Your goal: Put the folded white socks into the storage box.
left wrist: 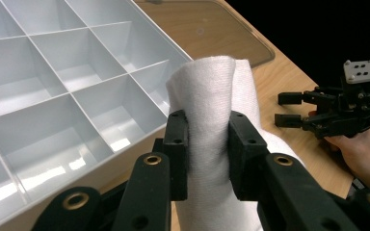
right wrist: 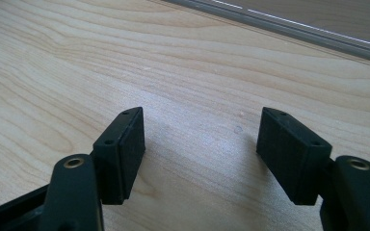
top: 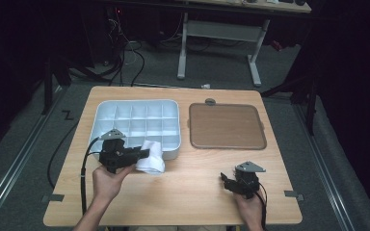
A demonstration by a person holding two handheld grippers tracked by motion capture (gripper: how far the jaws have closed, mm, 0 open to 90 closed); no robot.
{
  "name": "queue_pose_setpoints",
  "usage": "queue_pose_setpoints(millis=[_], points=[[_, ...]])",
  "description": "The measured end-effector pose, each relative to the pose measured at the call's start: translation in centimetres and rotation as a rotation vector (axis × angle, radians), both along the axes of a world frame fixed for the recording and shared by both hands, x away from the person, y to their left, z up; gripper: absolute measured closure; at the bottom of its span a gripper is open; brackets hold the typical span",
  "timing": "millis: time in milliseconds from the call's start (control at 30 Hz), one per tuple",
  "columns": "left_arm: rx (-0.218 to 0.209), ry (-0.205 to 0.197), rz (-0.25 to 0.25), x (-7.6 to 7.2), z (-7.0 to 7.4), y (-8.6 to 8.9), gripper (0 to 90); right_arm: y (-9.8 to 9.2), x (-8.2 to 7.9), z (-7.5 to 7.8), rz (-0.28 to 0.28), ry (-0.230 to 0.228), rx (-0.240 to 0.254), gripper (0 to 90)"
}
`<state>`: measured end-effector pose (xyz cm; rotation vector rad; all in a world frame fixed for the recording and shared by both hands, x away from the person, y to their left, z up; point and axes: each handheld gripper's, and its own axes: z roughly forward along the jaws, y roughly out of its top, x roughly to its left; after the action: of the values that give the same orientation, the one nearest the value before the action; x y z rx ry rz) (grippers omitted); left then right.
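A white cloth (left wrist: 211,120) is bunched up between the two black jaws of my left gripper (left wrist: 208,139), which is shut on it. In the high view the cloth (top: 150,158) rests at the near right corner of the white compartment tray (top: 107,111), with my left gripper (top: 142,155) beside it. My right gripper (top: 225,181) sits low over the wooden table (top: 192,192) near its front right, open, with nothing between its fingers (right wrist: 120,149). In the left gripper view that right gripper (left wrist: 289,108) appears farther off, jaws apart.
A brown flat lid (top: 226,126) with a grey rim lies right of the tray. The tray's compartments (left wrist: 67,72) hold nothing. Beyond the table stand a desk frame (top: 219,38) and loose cables (top: 125,57) on the floor.
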<state>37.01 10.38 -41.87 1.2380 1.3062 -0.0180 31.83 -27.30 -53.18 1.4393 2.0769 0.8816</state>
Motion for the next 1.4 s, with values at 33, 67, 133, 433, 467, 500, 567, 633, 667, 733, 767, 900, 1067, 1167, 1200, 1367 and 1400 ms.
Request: queue_pose_setpoints(millis=[33, 67, 133, 433, 467, 500, 567, 633, 667, 733, 767, 900, 1067, 1167, 1200, 1367, 1400], points=[[0.005, -0.002, -0.003, 0.1, 0.1, 0.1, 72.9, 0.0, 0.0, 0.0, 0.0, 0.0, 0.0, 34.3], [0.007, -0.003, 0.003, 0.2, 0.1, 0.2, 72.9, 0.0, 0.0, 0.0, 0.001, -0.001, -0.001, 34.3], [0.005, -0.005, 0.004, 0.3, 0.3, 0.4, 72.9, 0.0, 0.0, 0.0, 0.0, 0.0, 0.0, 34.3], [-0.01, -0.001, 0.025, 1.1, 0.7, 1.5, 72.9, 0.0, 0.0, 0.0, 0.0, 0.0, 0.0, 34.2], [-0.013, -0.001, 0.029, 1.2, 0.6, 1.6, 72.9, 0.0, 0.0, 0.0, 0.0, 0.0, 0.0, 34.2], [-0.014, 0.001, 0.031, 1.4, 0.6, 1.7, 72.9, 0.0, 0.0, 0.0, 0.0, 0.0, 0.0, 34.2], [-0.024, 0.004, 0.037, 1.6, 0.6, 1.9, 72.9, 0.0, 0.0, 0.0, 0.0, 0.0, 0.0, 34.2], [-0.031, 0.008, 0.043, 1.8, 0.6, 2.1, 72.9, 0.0, 0.0, 0.0, 0.0, 0.0, -0.001, 34.2], [-0.035, 0.011, 0.045, 1.9, 0.6, 2.1, 72.9, 0.0, 0.0, 0.0, 0.0, 0.0, 0.001, 34.2], [-0.043, 0.019, 0.057, 2.2, 0.6, 2.2, 72.9, 0.0, 0.0, 0.0, 0.0, 0.0, 0.0, 34.2], [-0.044, 0.02, 0.059, 2.3, 0.5, 2.3, 72.9, 0.0, 0.0, 0.0, 0.0, 0.0, 0.0, 34.3], [-0.041, 0.025, 0.063, 2.7, 0.5, 2.4, 72.9, 0.0, 0.0, 0.0, 0.0, 0.001, 0.0, 34.3], [-0.033, 0.017, 0.066, 3.1, 0.9, 2.4, 72.9, 0.0, 0.0, 0.0, 0.0, 0.0, 0.0, 34.3], [-0.032, 0.012, 0.069, 3.4, 1.1, 2.5, 72.9, 0.0, 0.0, 0.0, 0.0, 0.0, 0.0, 34.2], [-0.034, 0.015, 0.071, 3.5, 1.2, 2.6, 72.9, 0.0, 0.0, 0.0, 0.002, -0.002, -0.003, 34.3], [-0.017, 0.014, 0.08, 4.1, 1.2, 2.8, 72.9, 0.0, 0.0, 0.0, 0.002, -0.002, -0.004, 34.3], [-0.014, 0.015, 0.081, 4.2, 1.3, 2.8, 72.9, 0.0, 0.0, 0.0, 0.001, -0.001, -0.002, 34.3]])
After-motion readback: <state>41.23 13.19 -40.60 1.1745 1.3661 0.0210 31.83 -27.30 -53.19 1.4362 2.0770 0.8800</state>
